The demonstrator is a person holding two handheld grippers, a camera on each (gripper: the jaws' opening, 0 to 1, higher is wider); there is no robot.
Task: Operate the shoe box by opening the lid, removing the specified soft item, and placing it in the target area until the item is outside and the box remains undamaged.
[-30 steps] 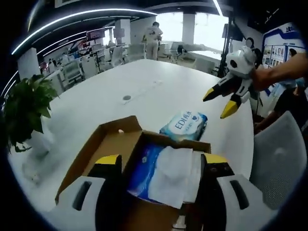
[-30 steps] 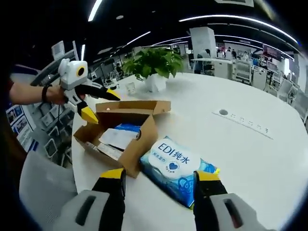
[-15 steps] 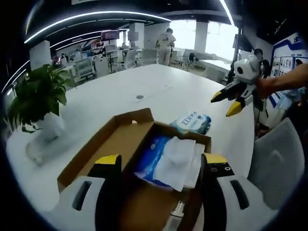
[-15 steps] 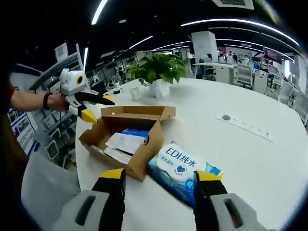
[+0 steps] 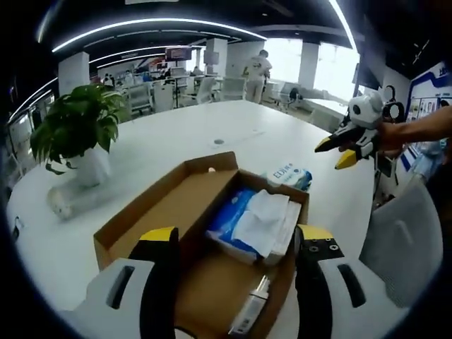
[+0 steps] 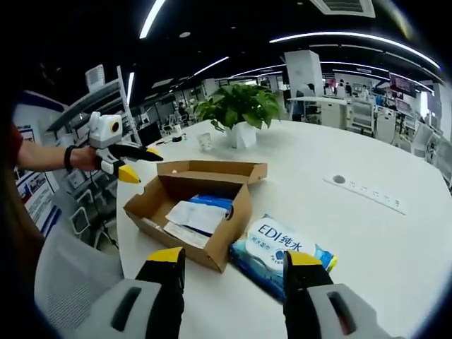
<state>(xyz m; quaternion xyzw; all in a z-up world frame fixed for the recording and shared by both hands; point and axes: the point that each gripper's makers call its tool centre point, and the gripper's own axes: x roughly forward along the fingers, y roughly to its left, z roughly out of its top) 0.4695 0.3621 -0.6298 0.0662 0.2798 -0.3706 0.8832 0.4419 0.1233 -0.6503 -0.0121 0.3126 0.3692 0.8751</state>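
A white table (image 6: 395,233) carries an open cardboard shoe box (image 6: 212,244). In the right gripper view, the right gripper (image 6: 229,272) rises from the bottom of the frame with its jaws spread wide apart, holding nothing and touching nothing. Just above it, in the lower centre, the blue wet wipes pack (image 6: 282,248) lies flat on the table, touching the box's right wall, its long axis running from centre toward the lower right. The box's lid (image 6: 212,169) is folded back on the far side. The left gripper (image 6: 141,161) hovers at the left of the frame above the box's far corner, jaws apart and empty. In the left gripper view, the left gripper (image 5: 229,244) frames the box (image 5: 141,219) from the bottom; another blue pack under white sheets (image 5: 258,224) lies inside, and the wet wipes pack (image 5: 289,176) sits beyond the box. A potted plant (image 5: 78,134) stands at the left.
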